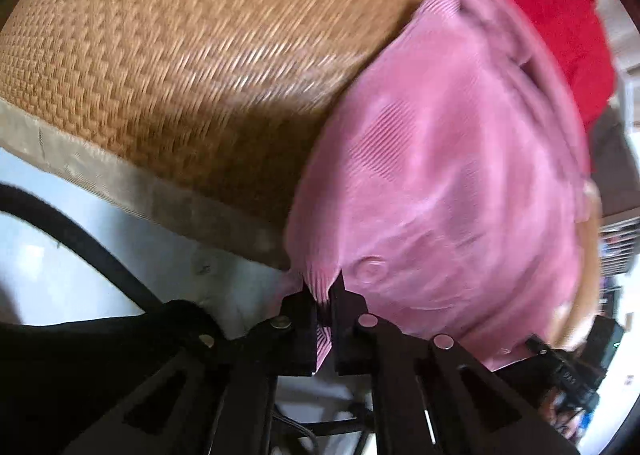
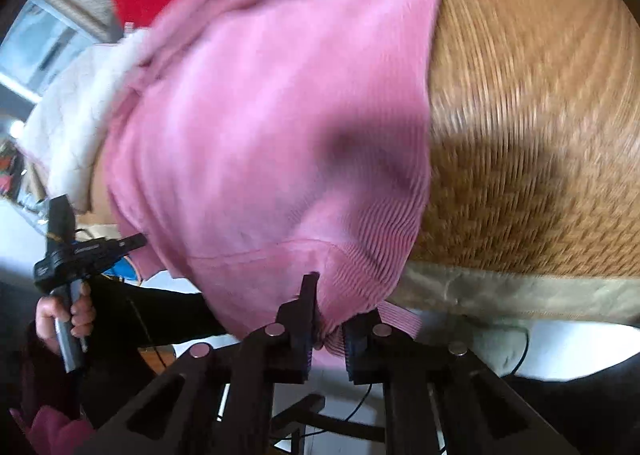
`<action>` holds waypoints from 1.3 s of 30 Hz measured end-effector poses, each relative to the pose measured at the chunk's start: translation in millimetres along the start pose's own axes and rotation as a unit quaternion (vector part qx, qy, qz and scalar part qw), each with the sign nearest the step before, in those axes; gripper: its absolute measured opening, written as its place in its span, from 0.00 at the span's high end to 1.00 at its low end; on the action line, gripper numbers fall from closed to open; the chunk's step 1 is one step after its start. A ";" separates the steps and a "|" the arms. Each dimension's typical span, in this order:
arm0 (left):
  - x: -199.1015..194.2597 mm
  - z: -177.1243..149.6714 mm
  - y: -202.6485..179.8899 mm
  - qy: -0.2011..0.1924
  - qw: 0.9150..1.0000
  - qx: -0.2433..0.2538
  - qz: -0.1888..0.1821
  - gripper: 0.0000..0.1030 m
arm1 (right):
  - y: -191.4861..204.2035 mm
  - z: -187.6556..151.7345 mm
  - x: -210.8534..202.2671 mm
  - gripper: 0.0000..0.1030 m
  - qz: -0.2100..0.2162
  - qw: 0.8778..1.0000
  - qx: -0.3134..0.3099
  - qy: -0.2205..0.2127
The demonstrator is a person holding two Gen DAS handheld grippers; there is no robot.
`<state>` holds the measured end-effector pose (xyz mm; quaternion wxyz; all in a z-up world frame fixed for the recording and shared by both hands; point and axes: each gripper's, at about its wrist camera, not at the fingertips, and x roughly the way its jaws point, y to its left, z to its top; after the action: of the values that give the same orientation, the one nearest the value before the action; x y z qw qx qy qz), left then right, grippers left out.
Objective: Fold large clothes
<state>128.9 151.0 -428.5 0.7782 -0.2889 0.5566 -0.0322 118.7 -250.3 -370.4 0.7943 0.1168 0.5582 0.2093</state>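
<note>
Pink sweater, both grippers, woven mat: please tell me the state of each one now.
Pink sweater: lying on the mat, hem bunched and pinched at two corners.
Left gripper: shut on the ribbed hem.
Right gripper: shut on the ribbed hem.
Woven mat: flat, partly covered by the sweater.

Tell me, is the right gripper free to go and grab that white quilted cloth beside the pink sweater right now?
Probably not yet. The right gripper is shut on the hem of the pink sweater, so it would have to let go first. The white quilted cloth lies beyond, partly tucked under the sweater.
</note>
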 end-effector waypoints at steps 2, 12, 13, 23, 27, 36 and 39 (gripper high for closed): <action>-12.8 -0.4 -8.1 -0.010 0.999 0.014 -0.032 0.96 | 12.4 -0.6 -20.7 0.89 0.021 0.999 -0.024 -0.025; -83.6 42.5 -44.9 -0.055 0.987 0.034 -0.147 0.96 | 30.5 48.8 -58.9 0.89 0.073 0.991 -0.058 -0.093; -88.3 47.0 -48.1 -0.059 0.986 0.037 -0.153 0.96 | 28.8 53.4 -60.8 0.89 0.078 0.991 -0.055 -0.095; -114.9 140.1 -95.5 -0.073 0.981 0.045 -0.176 0.96 | 31.6 135.3 -97.2 0.89 0.079 0.984 -0.046 -0.155; -117.8 195.3 -116.5 -0.104 0.978 0.048 -0.172 0.96 | 0.0 184.1 -104.7 0.89 0.075 0.980 0.008 -0.184; -35.4 276.9 -142.3 -0.180 0.975 0.020 -0.131 0.92 | -127.5 261.8 -51.4 0.79 0.148 0.944 0.246 -0.165; -26.8 267.3 -135.6 -0.220 0.966 0.011 -0.133 0.60 | -150.1 259.7 -56.9 0.40 0.141 0.926 0.285 -0.201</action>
<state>392.1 158.8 -283.0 0.8733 -0.3520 0.3278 -0.0776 375.6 -396.9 -295.0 0.7852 0.4557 0.4007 0.1232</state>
